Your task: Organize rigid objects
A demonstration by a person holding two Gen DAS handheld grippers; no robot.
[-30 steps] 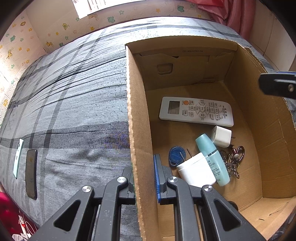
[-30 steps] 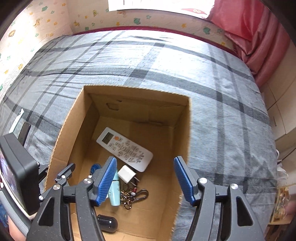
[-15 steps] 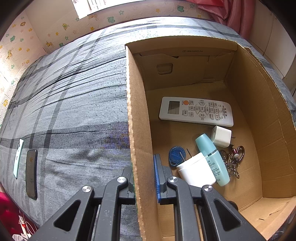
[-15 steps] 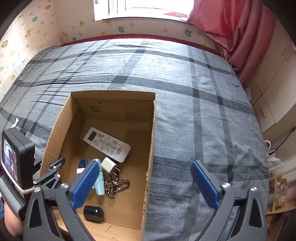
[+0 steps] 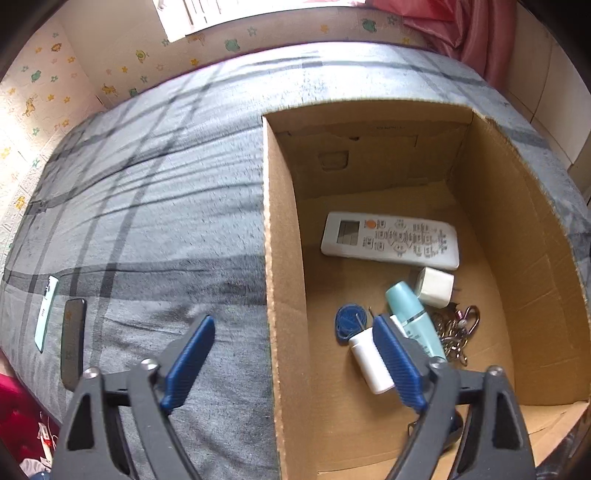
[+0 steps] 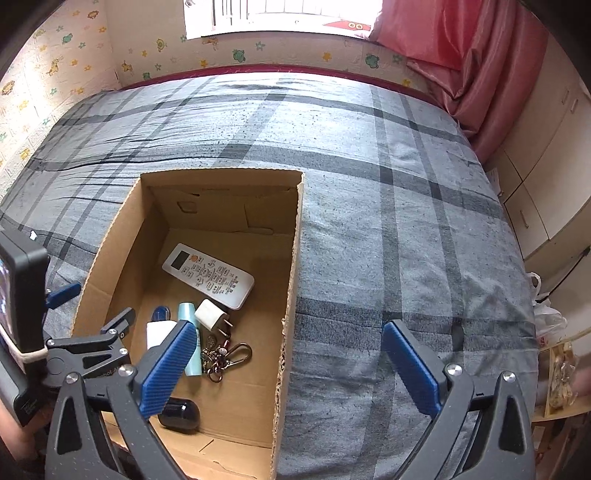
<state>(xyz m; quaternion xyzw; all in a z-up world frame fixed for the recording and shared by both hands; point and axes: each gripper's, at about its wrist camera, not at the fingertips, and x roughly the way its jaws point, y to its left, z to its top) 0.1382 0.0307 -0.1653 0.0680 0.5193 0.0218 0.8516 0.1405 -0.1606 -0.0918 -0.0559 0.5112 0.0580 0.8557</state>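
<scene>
Bed (image 6: pixel 369 155): grey plaid cover, fills most of both views. Wall behind it papered with small animal and star prints; window (image 6: pixel 273 14) at 12 o'clock; pink curtain (image 6: pixel 480 74) at 1 o'clock; cream cupboard doors (image 6: pixel 546 155) at 3 o'clock in the right wrist view.

Cardboard box (image 6: pixel 291 280): open-topped, resting on the bed. Contents on its floor:
- white remote control (image 6: pixel 208 275), toward the far end;
- white charger plug (image 6: pixel 211 314), just beside the remote;
- teal bottle (image 6: pixel 189 314), lying flat;
- white bottle (image 5: pixel 365 358), beside the teal one;
- blue round item (image 5: pixel 349 319), too small to identify;
- bunch of keys with clips (image 6: pixel 225 356);
- black rounded object (image 6: pixel 179 411), nearest the cameras.

Left gripper (image 5: pixel 291 363): jaws have just been opening; they stand wide astride the box's left wall, not pressing on it.

Right gripper (image 6: pixel 291 363): jaws wide apart and empty, astride the box's right wall.

Left wrist view only: two phones, one pale green (image 5: pixel 46 312), one black (image 5: pixel 72 341), on the bed at 9 o'clock. Right wrist view only: the black object in full, the cupboards, the left gripper's body.
</scene>
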